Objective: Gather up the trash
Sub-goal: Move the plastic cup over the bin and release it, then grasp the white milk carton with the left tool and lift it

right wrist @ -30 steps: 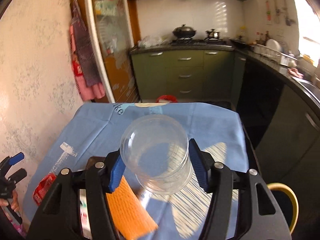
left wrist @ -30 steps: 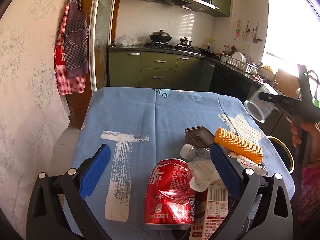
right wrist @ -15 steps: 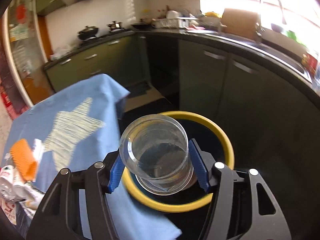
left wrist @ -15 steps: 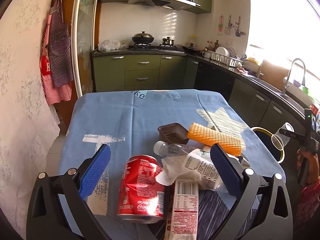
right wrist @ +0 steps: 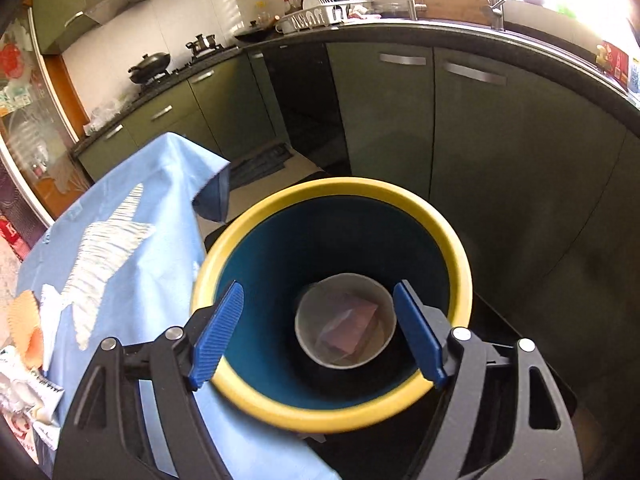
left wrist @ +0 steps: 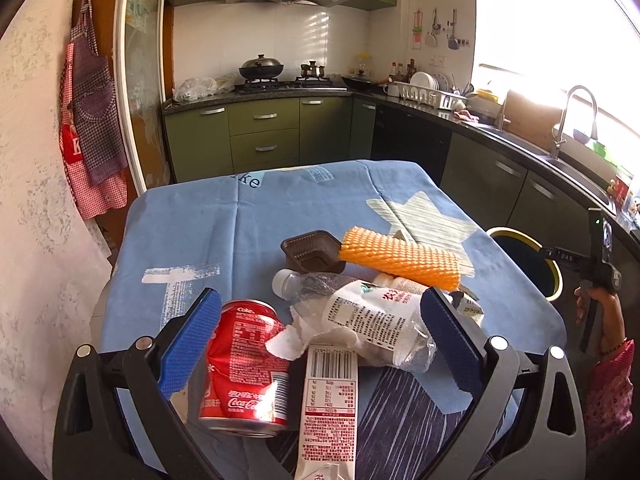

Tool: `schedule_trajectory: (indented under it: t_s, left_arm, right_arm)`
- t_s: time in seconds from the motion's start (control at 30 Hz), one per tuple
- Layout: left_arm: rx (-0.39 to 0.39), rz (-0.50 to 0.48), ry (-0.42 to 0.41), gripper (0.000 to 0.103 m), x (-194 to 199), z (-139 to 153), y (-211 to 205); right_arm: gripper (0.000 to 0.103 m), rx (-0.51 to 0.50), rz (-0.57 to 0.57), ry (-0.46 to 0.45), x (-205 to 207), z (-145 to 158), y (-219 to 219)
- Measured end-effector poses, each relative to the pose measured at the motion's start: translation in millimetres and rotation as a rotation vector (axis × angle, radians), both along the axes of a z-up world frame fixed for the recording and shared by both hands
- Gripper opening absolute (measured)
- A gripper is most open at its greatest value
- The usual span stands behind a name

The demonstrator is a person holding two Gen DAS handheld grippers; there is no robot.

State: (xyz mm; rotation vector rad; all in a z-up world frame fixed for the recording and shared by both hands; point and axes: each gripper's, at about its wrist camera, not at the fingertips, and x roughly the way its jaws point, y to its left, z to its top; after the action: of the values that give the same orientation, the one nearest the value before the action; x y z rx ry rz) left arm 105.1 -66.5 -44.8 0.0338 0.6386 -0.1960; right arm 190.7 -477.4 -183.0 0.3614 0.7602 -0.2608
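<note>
Trash is piled on the blue-clothed table (left wrist: 192, 232): a dented red cola can (left wrist: 244, 364), a crushed clear bottle (left wrist: 360, 320), a barcoded wrapper (left wrist: 330, 408), an orange foam net (left wrist: 400, 258) and a brown plastic tray (left wrist: 312, 254). My left gripper (left wrist: 320, 344) hangs open just before the pile, its pads to either side of the can and bottle and touching neither. My right gripper (right wrist: 320, 336) hovers over the yellow-rimmed bin (right wrist: 452, 240), its jaws opening with nothing between them. A clear plastic cup (right wrist: 346, 326) lies at the bin's bottom.
The bin (left wrist: 554, 276) stands on the floor off the table's right edge, where a hand (left wrist: 600, 308) holds the right gripper. Dark green cabinets (right wrist: 480, 140) curve close behind the bin. An apron (left wrist: 92, 120) hangs on the left wall.
The right gripper swung from above the table to over the bin and sank, then let go of the clear cup, which now lies inside. The left gripper drifted slightly over the pile.
</note>
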Motion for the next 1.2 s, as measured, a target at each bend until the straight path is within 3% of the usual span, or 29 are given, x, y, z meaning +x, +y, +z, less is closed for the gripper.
schedule_trajectory:
  t_s: [0.27, 0.47, 0.63, 0.8, 0.97, 1.2]
  left_arm:
    - [0.06, -0.035, 0.116, 0.098, -13, -31, -4]
    - [0.012, -0.056, 0.177, 0.098, -24, -45, 2]
    - [0.03, -0.074, 0.209, 0.097, -30, -54, -2]
    - [0.039, -0.083, 0.22, 0.085, -36, -55, -5]
    - [0.027, -0.092, 0.25, 0.084, -40, -58, -7]
    - [0.033, -0.099, 0.297, 0.075, -36, -68, -10]
  right_arm:
    - [0.077, 0.013, 0.033, -0.06, -27, 23, 26]
    - [0.079, 0.016, 0.101, -0.101, -30, 39, 50]
    - [0.079, 0.013, 0.124, -0.12, -32, 48, 59]
    - [0.079, 0.016, 0.126, -0.131, -35, 52, 59]
    - [0.079, 0.023, 0.126, -0.138, -37, 53, 58]
    - [0.079, 0.029, 0.131, -0.138, -38, 50, 58]
